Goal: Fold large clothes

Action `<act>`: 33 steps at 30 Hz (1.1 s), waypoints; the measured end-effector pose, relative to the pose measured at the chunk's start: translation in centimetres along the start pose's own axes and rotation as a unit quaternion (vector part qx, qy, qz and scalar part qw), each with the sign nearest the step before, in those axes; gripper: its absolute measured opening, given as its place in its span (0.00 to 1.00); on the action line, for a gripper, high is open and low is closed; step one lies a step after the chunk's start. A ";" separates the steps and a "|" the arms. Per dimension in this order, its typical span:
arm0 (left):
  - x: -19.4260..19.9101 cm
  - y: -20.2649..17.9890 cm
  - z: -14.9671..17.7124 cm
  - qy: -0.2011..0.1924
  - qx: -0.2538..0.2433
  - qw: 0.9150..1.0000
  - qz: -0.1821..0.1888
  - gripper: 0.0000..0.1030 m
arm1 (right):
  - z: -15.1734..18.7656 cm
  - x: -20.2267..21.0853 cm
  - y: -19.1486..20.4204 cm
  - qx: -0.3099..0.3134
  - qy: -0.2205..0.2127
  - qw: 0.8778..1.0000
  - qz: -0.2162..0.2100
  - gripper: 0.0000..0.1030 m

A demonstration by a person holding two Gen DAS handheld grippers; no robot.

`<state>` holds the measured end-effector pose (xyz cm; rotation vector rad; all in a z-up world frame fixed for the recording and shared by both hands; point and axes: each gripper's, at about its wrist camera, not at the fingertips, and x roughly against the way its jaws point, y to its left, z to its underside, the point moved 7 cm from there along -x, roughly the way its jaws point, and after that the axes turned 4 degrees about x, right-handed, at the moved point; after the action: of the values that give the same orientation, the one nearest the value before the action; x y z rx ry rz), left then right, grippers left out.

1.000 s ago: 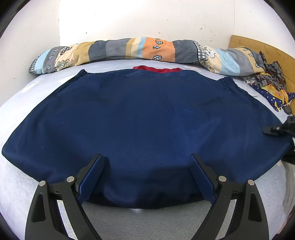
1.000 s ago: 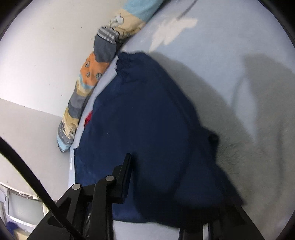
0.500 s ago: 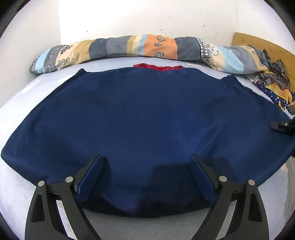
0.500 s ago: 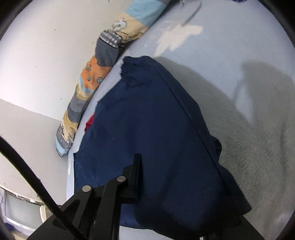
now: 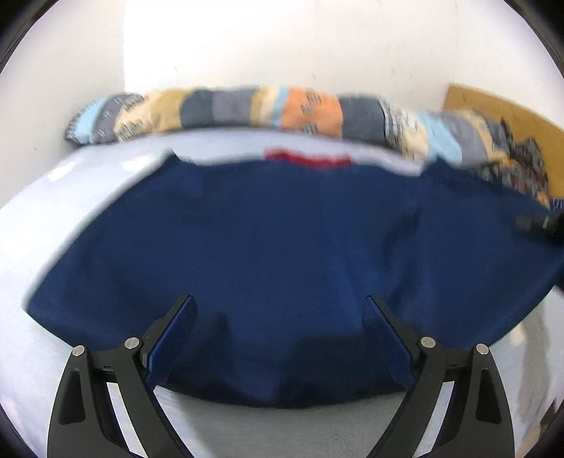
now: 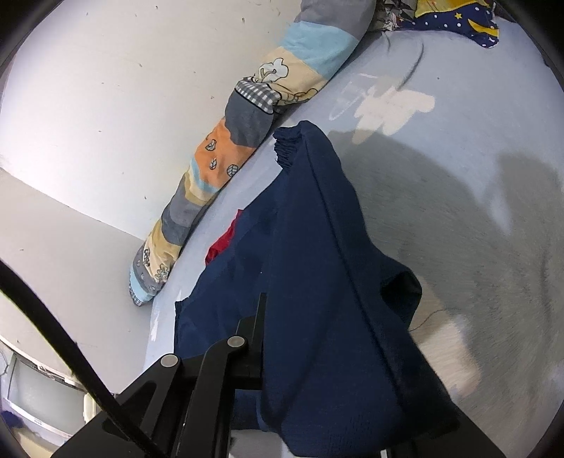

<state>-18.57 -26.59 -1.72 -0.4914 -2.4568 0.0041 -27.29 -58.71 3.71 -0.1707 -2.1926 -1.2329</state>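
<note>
Beyond the left gripper, bare pale bed sheet to its left and below its fingers. Ahead, a large navy knitted garment spread flat, near hem between the blue-padded fingers, far edge close to a patchwork bolster pillow along the white wall. Red fabric peeking past the far edge. Jaws wide apart, pads pressing on nothing. At far right, the right gripper at the garment's side, blurred. In the right wrist view, jaws together, clamped on the garment's edge, cloth raised in a ridge and draped over the fingers. Open sheet to the right of that ridge. A patterned cloth heap far ahead.
</note>
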 end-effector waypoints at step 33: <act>10.3 28.7 -11.5 -0.086 0.121 0.968 -0.200 0.92 | 24.7 -21.8 27.9 0.410 0.079 0.900 0.126 0.14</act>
<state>-9.48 2.44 10.11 0.1208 -2.6350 0.1854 -9.81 -19.27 2.38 0.0003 -2.2599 -0.1143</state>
